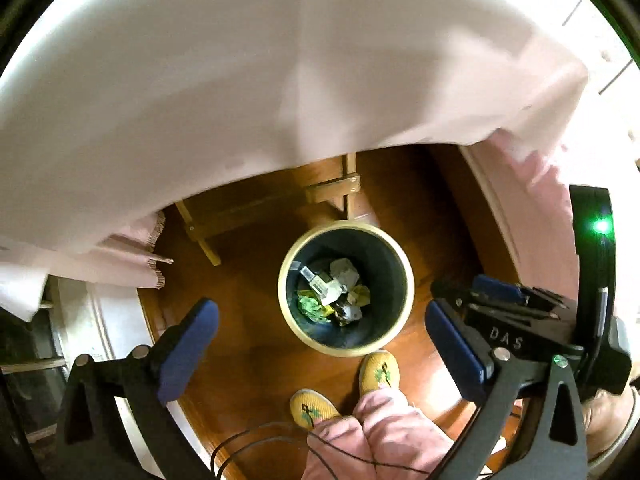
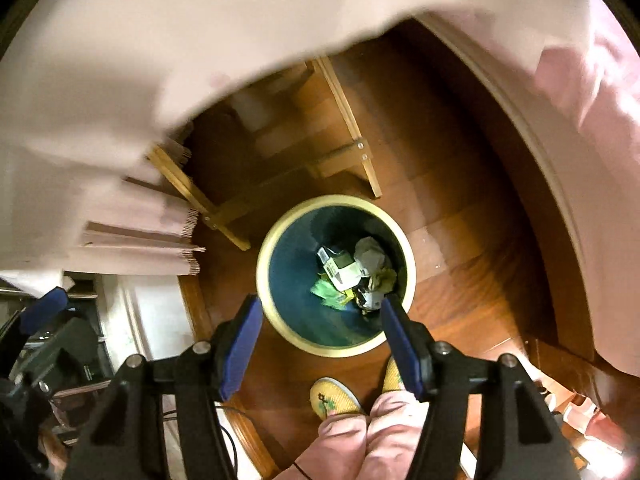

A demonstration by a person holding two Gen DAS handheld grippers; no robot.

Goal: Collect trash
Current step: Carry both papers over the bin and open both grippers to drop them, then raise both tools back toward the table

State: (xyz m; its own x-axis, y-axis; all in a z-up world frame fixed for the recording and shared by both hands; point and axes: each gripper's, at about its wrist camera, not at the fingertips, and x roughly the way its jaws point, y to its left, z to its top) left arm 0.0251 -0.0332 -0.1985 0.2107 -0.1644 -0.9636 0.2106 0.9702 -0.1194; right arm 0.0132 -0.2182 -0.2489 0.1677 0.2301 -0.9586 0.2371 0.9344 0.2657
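Two grippers, the left gripper and right gripper, hang spread wide and empty above the bin holding the crumpled trash on the floor, so dropping looks finished and fetching more likely comes next.

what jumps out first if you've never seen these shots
A round bin with a cream rim stands on the wooden floor at centre, crumpled trash heaped at its bottom. Both the left gripper and right gripper hang open and empty above it, yellow slippers just below.
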